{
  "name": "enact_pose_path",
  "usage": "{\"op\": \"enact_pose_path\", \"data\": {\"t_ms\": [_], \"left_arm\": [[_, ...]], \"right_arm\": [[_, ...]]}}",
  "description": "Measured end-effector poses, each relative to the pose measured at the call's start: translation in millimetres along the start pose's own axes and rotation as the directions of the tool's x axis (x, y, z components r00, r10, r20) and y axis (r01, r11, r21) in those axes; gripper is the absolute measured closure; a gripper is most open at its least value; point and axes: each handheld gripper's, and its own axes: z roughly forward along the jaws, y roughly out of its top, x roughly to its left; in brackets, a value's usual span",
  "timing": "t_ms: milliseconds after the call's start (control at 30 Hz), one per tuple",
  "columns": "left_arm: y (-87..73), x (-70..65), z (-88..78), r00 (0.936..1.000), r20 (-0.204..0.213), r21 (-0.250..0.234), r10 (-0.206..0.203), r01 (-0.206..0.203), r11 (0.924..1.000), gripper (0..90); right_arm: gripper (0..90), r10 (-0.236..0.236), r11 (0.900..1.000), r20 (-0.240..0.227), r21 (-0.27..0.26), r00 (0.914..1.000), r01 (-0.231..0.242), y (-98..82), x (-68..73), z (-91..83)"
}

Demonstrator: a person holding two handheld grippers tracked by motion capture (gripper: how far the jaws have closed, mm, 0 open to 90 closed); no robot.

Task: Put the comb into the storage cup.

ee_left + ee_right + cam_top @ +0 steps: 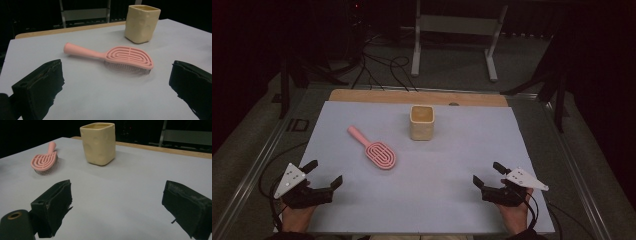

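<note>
A pink hairbrush (373,148) lies bristles down on the pale sheet, its handle pointing to the far left. Behind it stands a cream square cup (421,122), upright and open at the top. My left gripper (324,172) rests near the sheet's front left corner, open with nothing between its jaws; the hairbrush (117,57) and cup (141,23) lie ahead of it. At the front right my right gripper (488,174) is open and holds nothing, with the cup (99,143) and hairbrush (45,160) farther off.
The pale sheet (462,150) covers a wooden table (377,96) whose far edge shows bare. A white metal stand (454,35) and cables lie on the floor beyond. Metal rails (257,160) run along the table's sides.
</note>
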Motion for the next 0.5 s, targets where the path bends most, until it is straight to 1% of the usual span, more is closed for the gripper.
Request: {"op": "enact_pose_path", "data": {"t_ms": [133,167,433,500], "left_arm": [[-0.3,0.3,-0.8,0.9999,-0.010,-0.007,-0.004,0.004,1.0000,0.0],[-0.8,0.3,-0.3,0.9997,-0.023,-0.010,-0.005,0.005,0.9999,0.0],[-2.9,0.2,3.4,0.9993,-0.037,0.004,0.003,-0.003,1.0000,0.0],[-3.4,-0.2,5.1,0.9993,-0.035,0.000,-0.008,0.008,1.0000,0.0]], "right_arm": [[8.8,-0.008,1.000,-0.002,0.003,1.0000,0.008,-0.2,1.1,1.1],[8.9,-0.012,1.000,-0.005,0.004,0.9999,0.012,0.1,2.0,1.7],[8.9,-0.020,1.000,-0.006,0.005,0.9998,0.020,0.2,4.2,3.9],[8.8,-0.022,1.000,-0.006,0.009,0.9997,0.022,-0.7,4.1,4.6]]}}
